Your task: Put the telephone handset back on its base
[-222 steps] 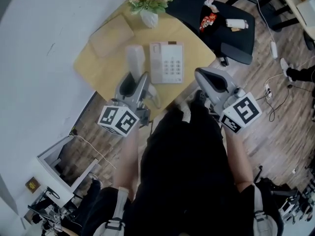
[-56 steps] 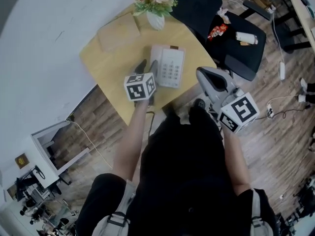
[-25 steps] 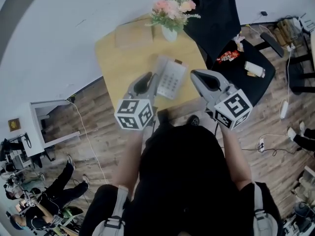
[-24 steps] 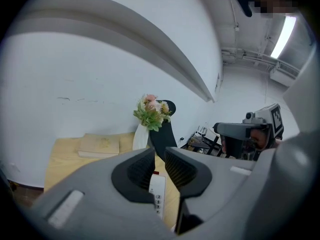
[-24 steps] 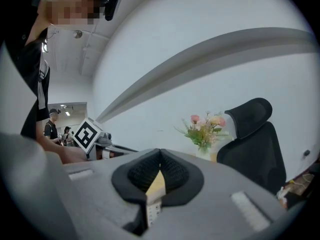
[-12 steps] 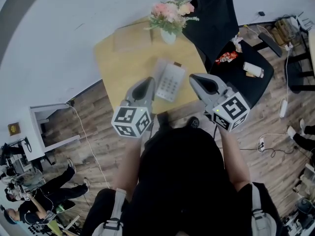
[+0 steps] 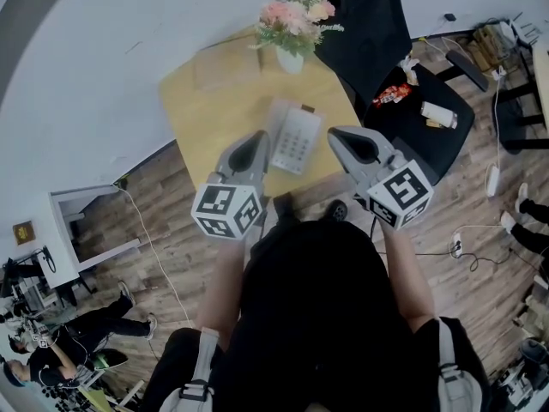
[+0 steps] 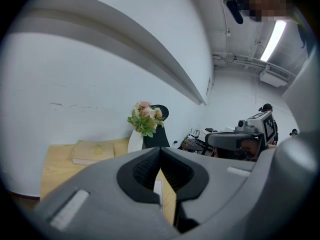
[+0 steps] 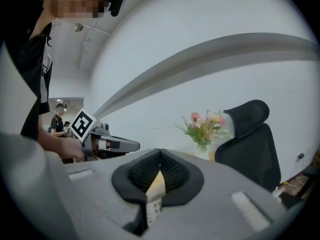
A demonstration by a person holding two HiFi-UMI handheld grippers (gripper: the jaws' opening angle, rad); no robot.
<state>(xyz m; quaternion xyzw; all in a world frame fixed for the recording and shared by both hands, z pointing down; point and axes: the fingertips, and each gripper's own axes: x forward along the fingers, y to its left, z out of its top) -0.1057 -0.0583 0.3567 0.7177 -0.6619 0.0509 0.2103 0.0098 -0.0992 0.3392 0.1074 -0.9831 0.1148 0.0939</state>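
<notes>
A white telephone (image 7: 294, 137) lies on the yellow table (image 7: 197, 110), and its handset (image 7: 276, 123) rests along the left side of the base. My left gripper (image 7: 255, 141) hovers just in front of the phone at its left, jaws shut with nothing between them. In the left gripper view the pads of the left gripper (image 8: 160, 151) meet, and a sliver of the telephone (image 8: 157, 189) shows below. My right gripper (image 7: 337, 136) hangs off the table's front right edge, also shut and empty. In the right gripper view the right gripper (image 9: 160, 153) frames the keypad (image 9: 153, 205).
A vase of pink flowers (image 7: 290, 26) and a tan pad (image 7: 225, 65) stand at the table's far side. A black office chair (image 7: 377, 41) with small packets on its seat (image 7: 420, 110) is to the right. The white wall borders the table on the left. Wooden floor with cables lies around.
The left gripper's jaws have closed on nothing, and it has drawn back a little from the phone. The right gripper has hardly moved.
</notes>
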